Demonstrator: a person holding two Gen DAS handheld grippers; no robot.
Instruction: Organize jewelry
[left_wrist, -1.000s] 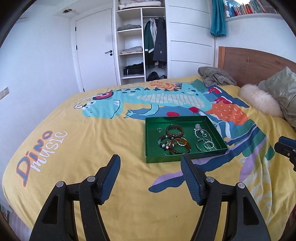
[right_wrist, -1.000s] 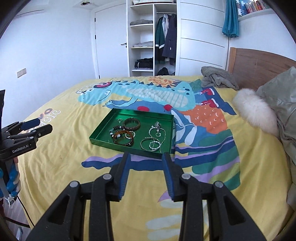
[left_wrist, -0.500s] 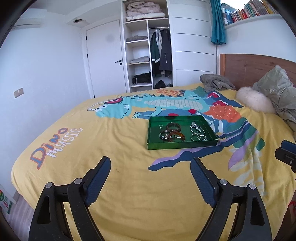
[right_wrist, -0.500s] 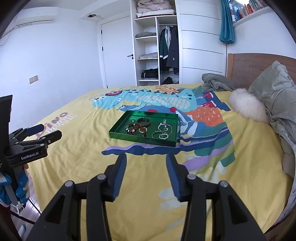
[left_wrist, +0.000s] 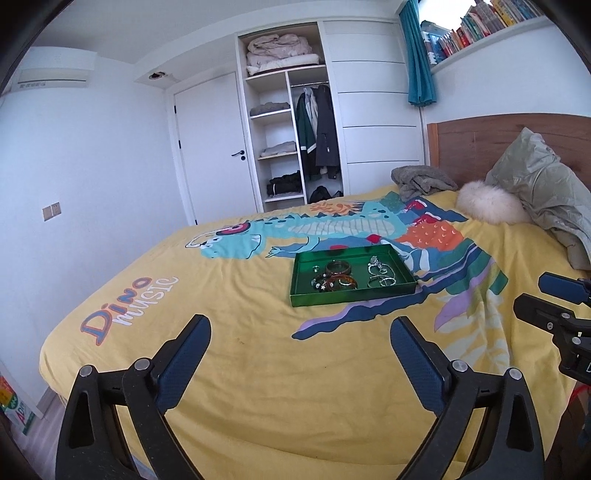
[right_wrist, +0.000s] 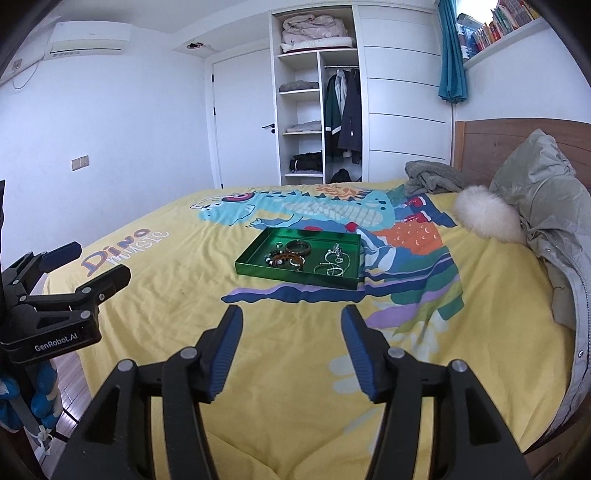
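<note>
1. Plainly, the left gripper (left_wrist: 300, 332) hangs over the near part of the yellow bedspread (left_wrist: 258, 369), tilted somewhat downward, its jaws opening wide with nothing between them.
2. Beside it, the right gripper (right_wrist: 291, 325) takes the same downward tilt; its jaws are opening too (about half as wide) and hold nothing.
3. Ahead of both grippers, well apart from the fingertips, the green tray (right_wrist: 258, 266) lies flat on the bedspread with the jewelry (right_wrist: 295, 254) inside.
4. Seen from the right wrist, the left gripper's body sits at the left edge, partly cut off; something blue below it is hard to make out.
5. Small pieces in the tray blur together: brown bangles (left_wrist: 338, 275) toward the left, silvery chains (left_wrist: 380, 273) toward the right, a tiny ring (left_wrist: 316, 268) at the back.
6. Each gripper has black plastic arms and ribbed blue pads (right_wrist: 225, 350); the tray is shallow, rectangular and glossy.
7. Past the tray, to the right, lie a fluffy white cushion (right_wrist: 484, 214), a crumpled grey cloth (right_wrist: 432, 177) and a shiny olive padded jacket (right_wrist: 546, 206).
</note>
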